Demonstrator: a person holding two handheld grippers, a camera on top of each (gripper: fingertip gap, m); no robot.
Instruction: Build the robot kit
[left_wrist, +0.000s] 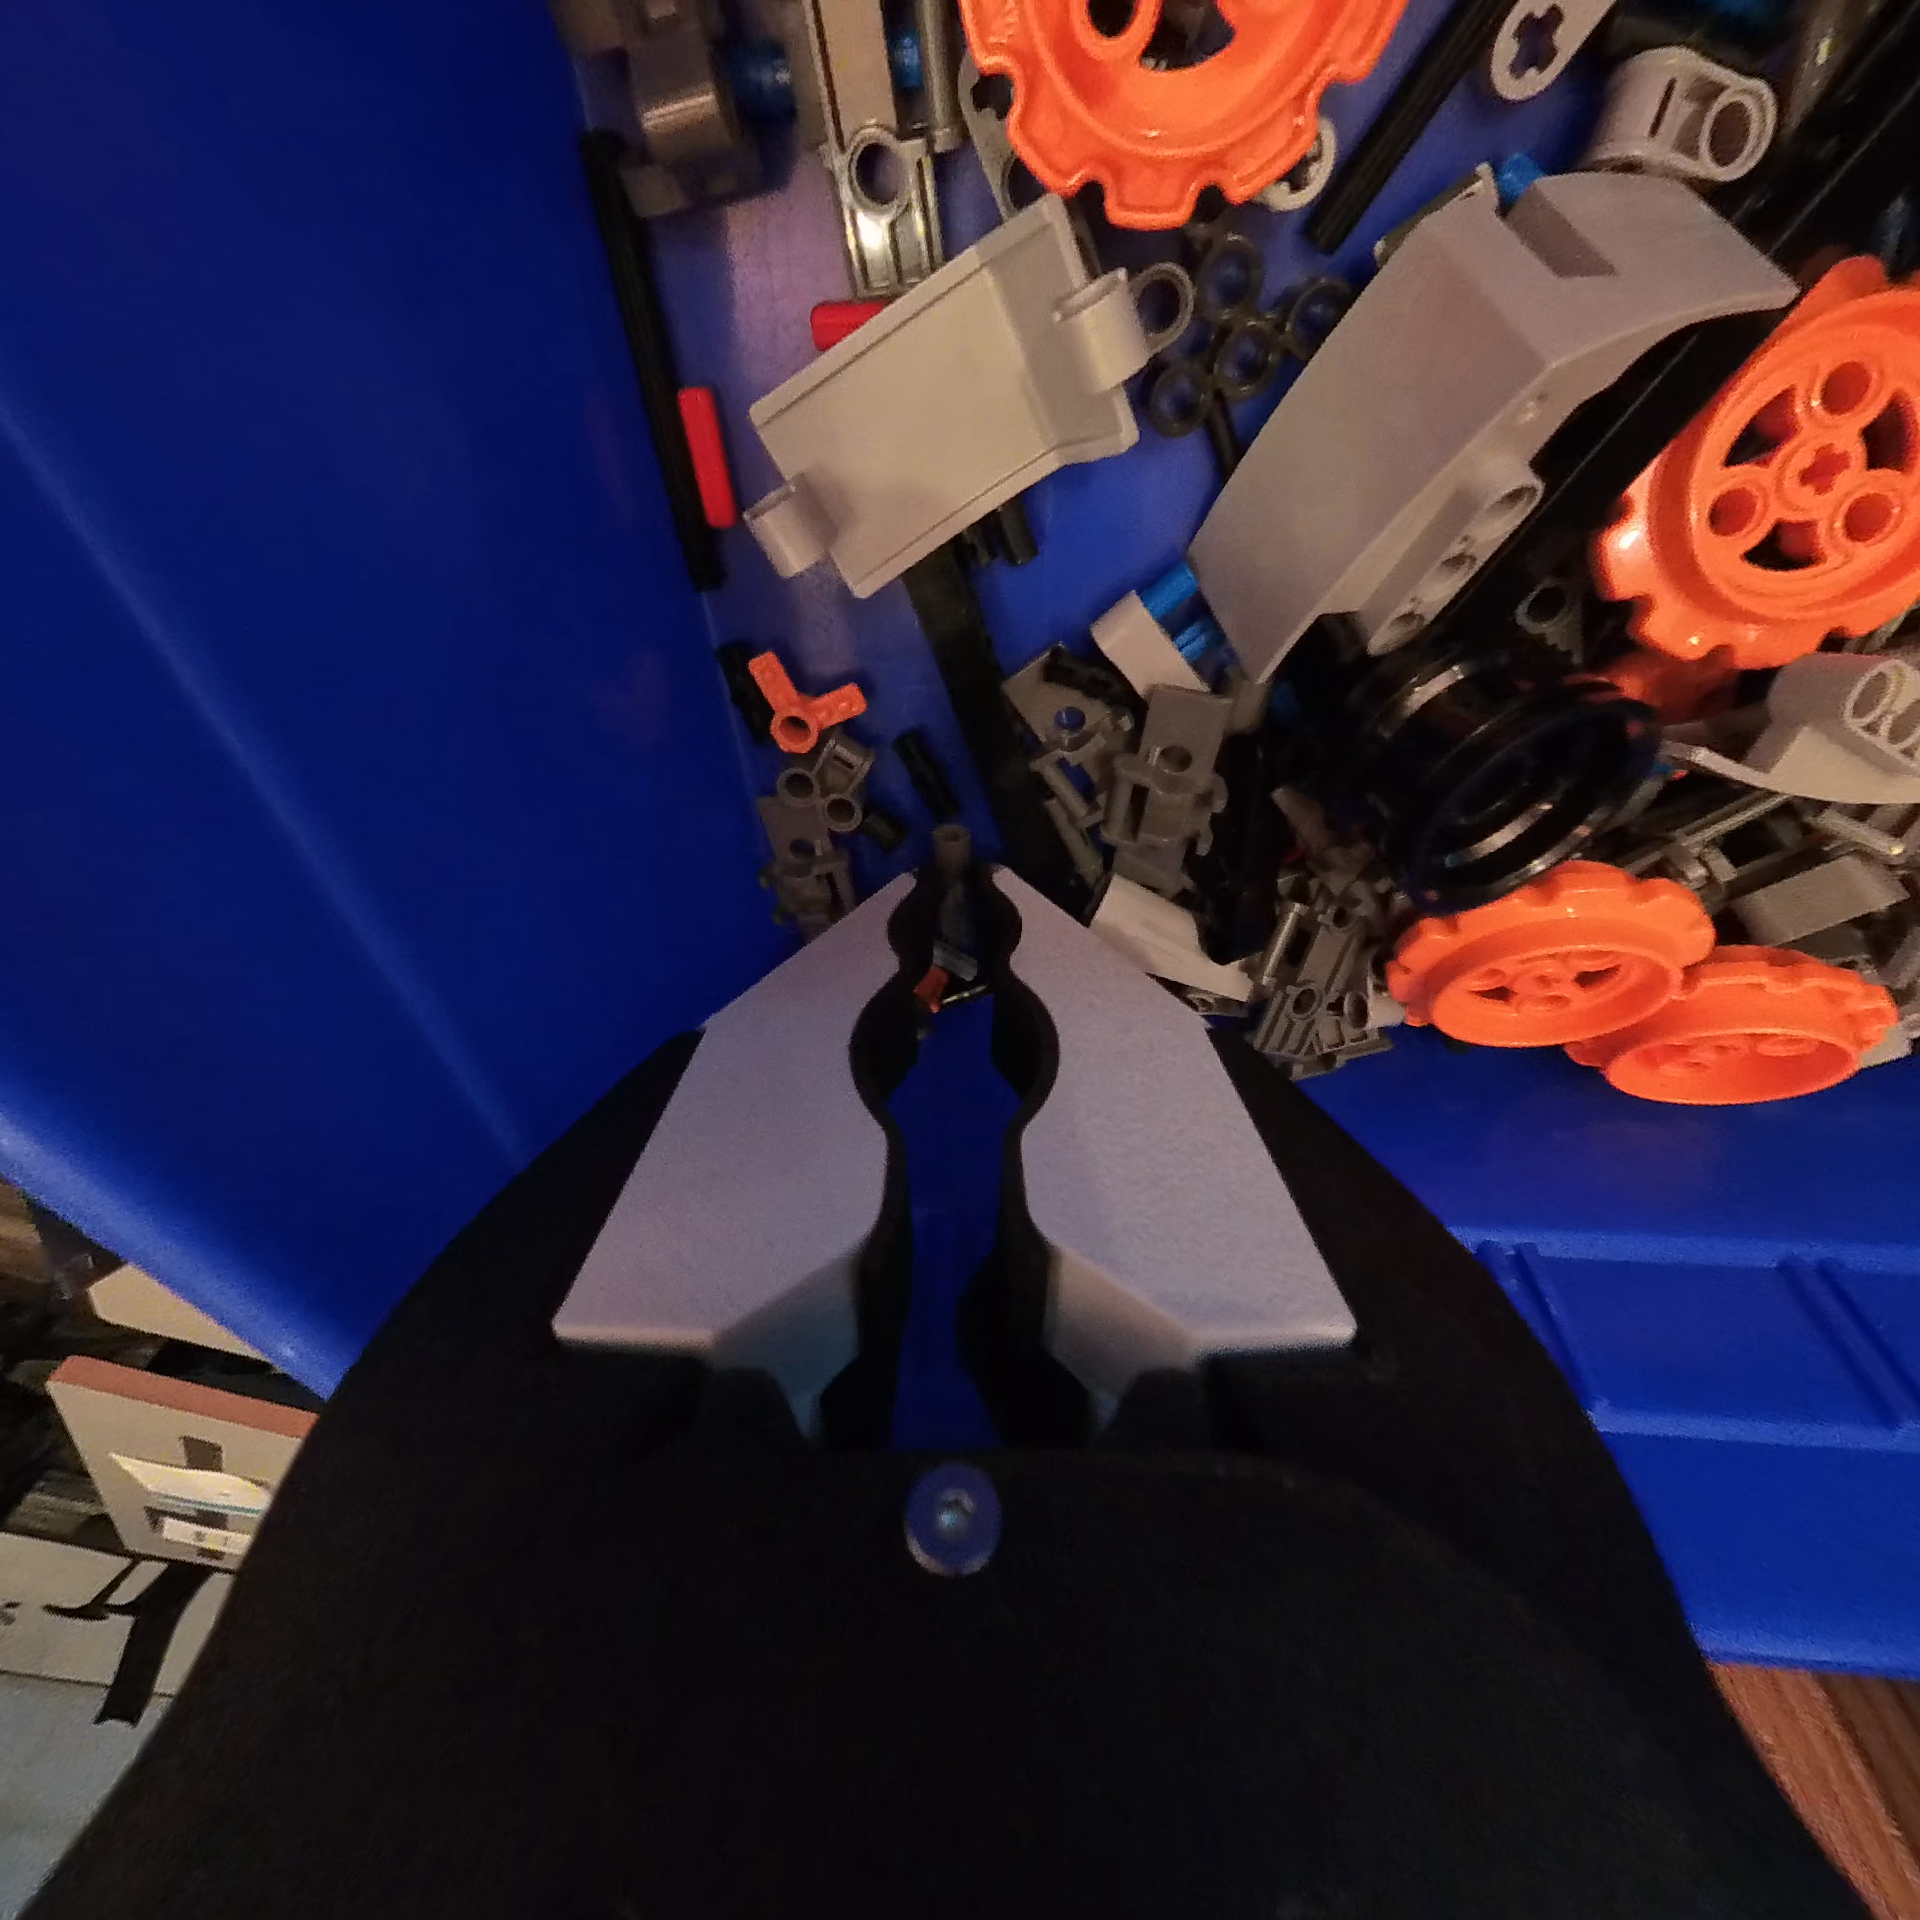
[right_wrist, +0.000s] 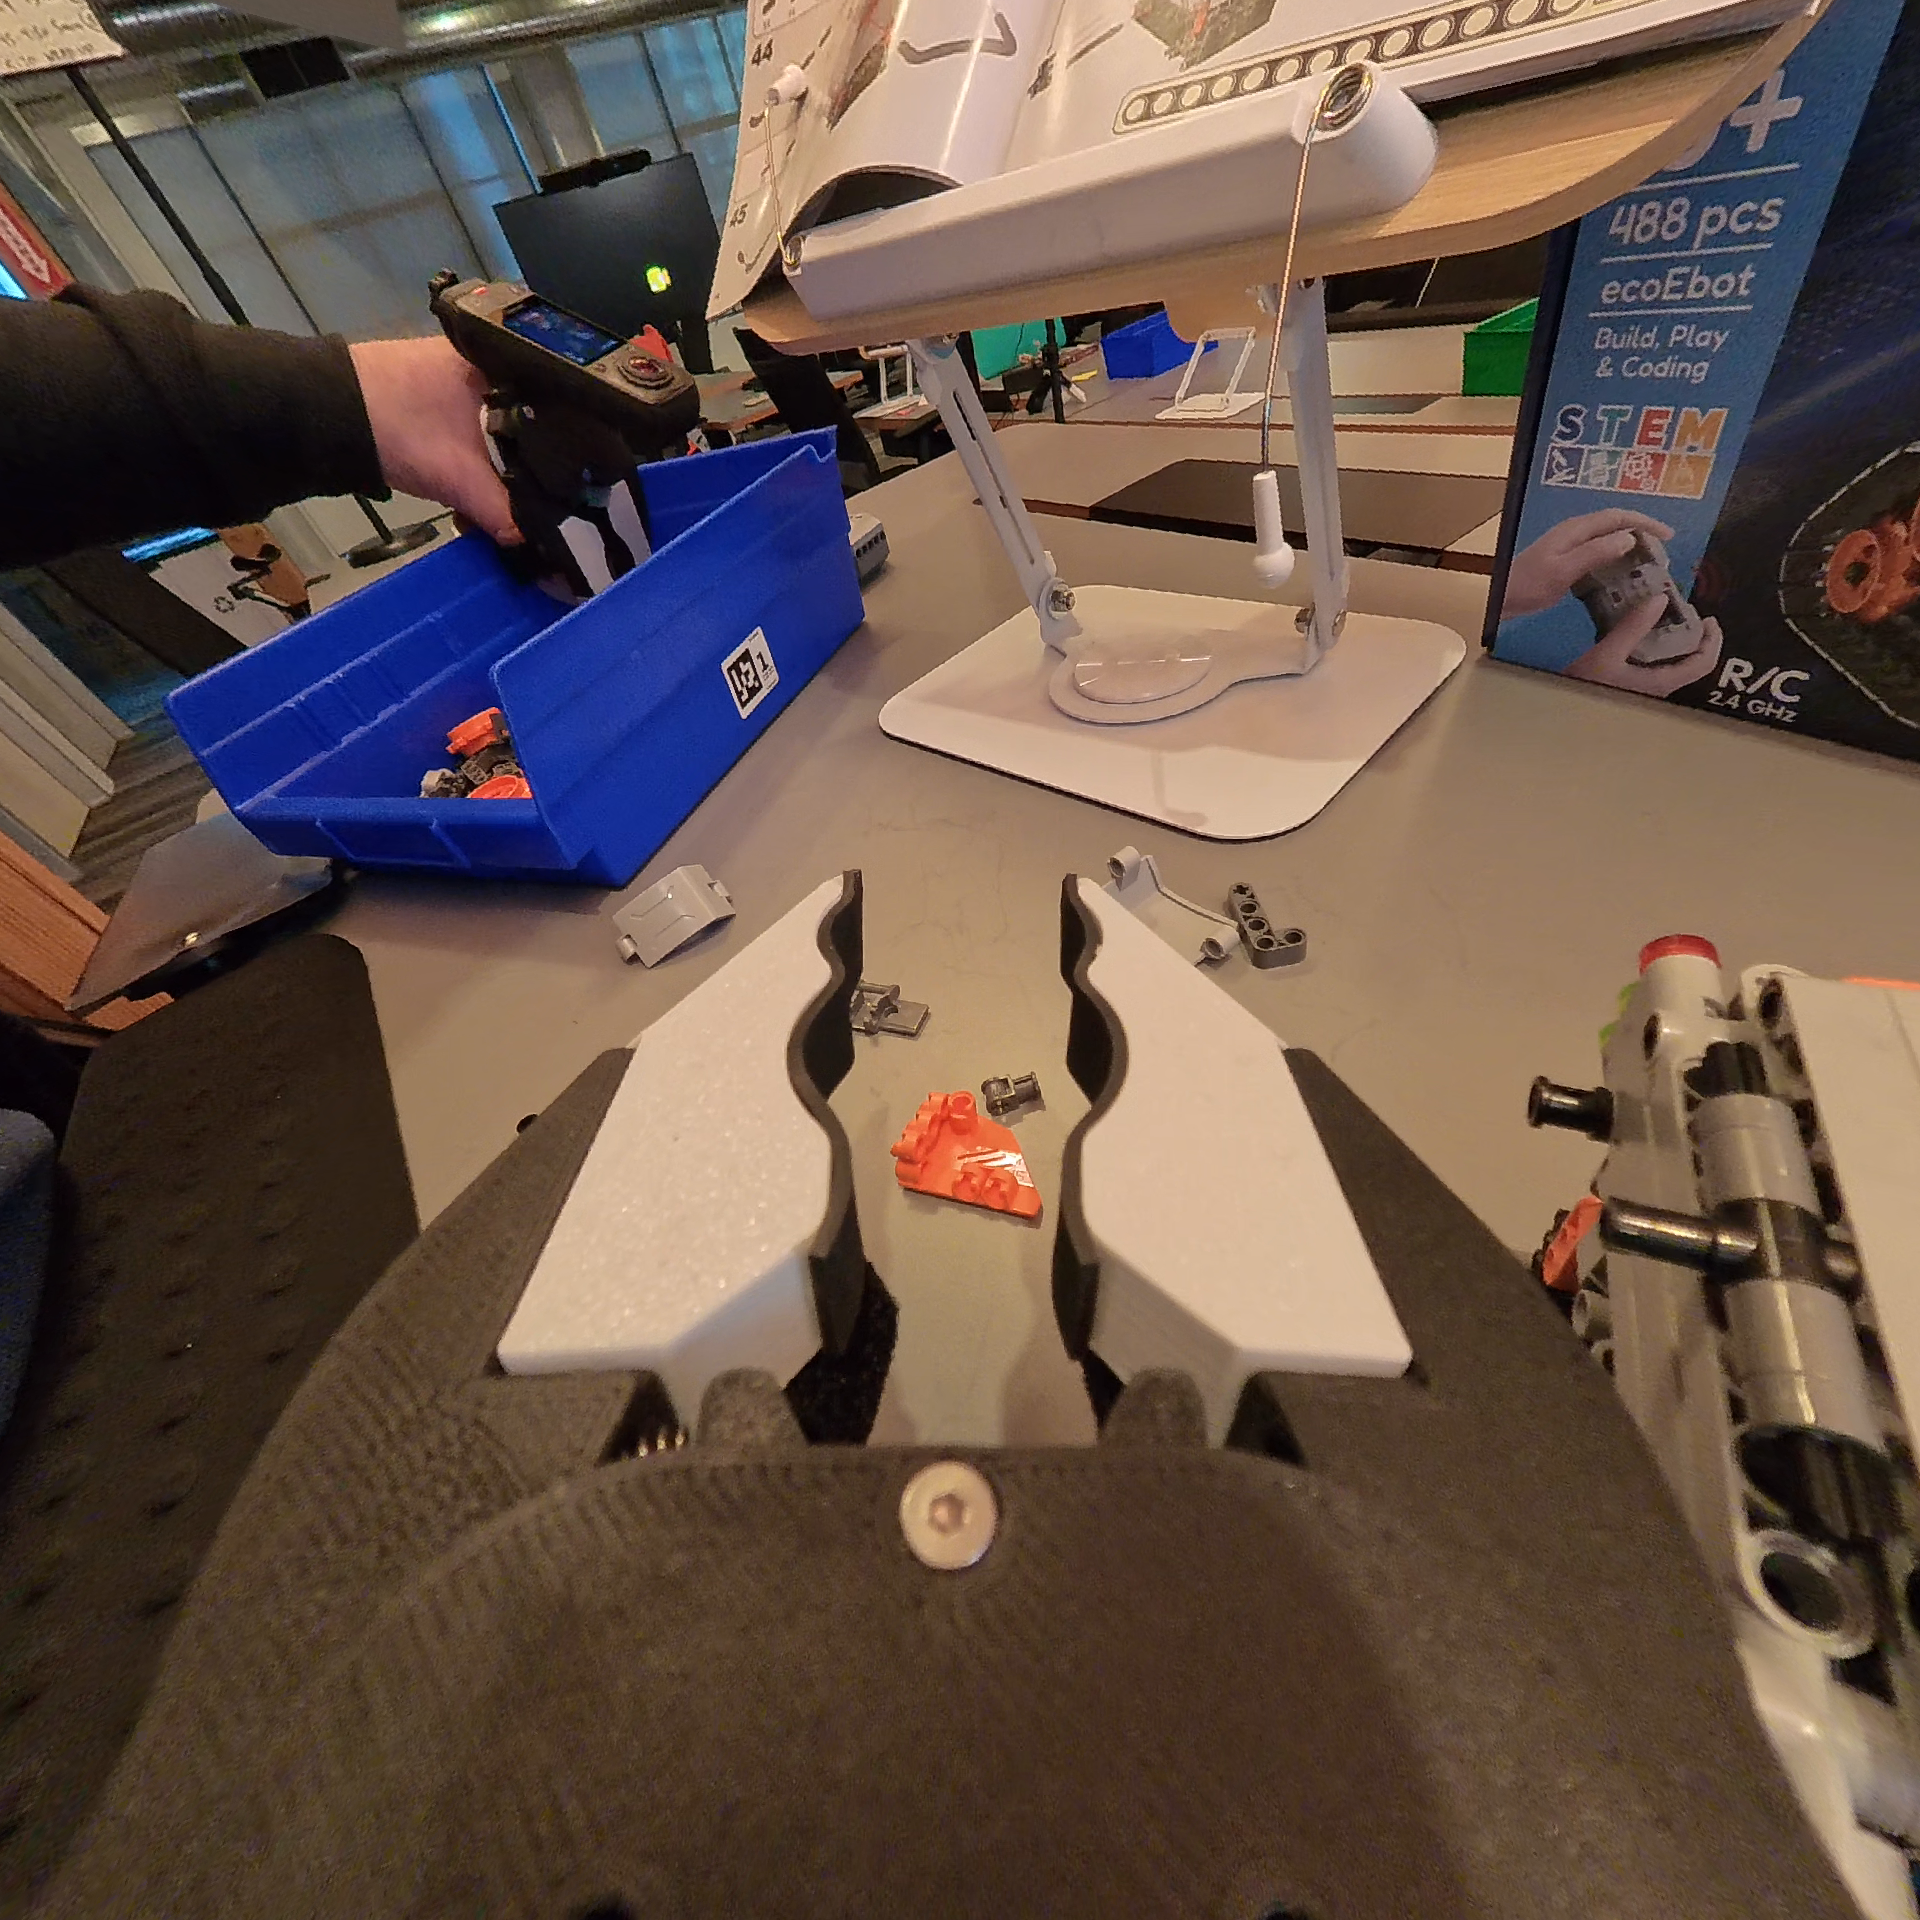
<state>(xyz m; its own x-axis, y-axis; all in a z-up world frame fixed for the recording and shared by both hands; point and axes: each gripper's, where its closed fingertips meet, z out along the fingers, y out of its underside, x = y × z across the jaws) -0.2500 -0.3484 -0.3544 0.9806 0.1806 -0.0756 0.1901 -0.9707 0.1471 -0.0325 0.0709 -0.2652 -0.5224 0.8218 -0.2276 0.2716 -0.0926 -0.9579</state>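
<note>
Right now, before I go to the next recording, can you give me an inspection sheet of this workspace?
Surface: grey table, mostly bare.
Job's things: blue bin of building parts, orange wheels, grey panels; a part-built grey model at the right.
Clutter: orange piece, grey panel and small dark connectors loose on the table.
Grippers: left claw inside the bin, nearly closed around a small grey pin; right claw open and empty above the orange piece.
Cables: nothing seen.
Surroundings: white book stand holding an open manual, a blue product box.
</note>
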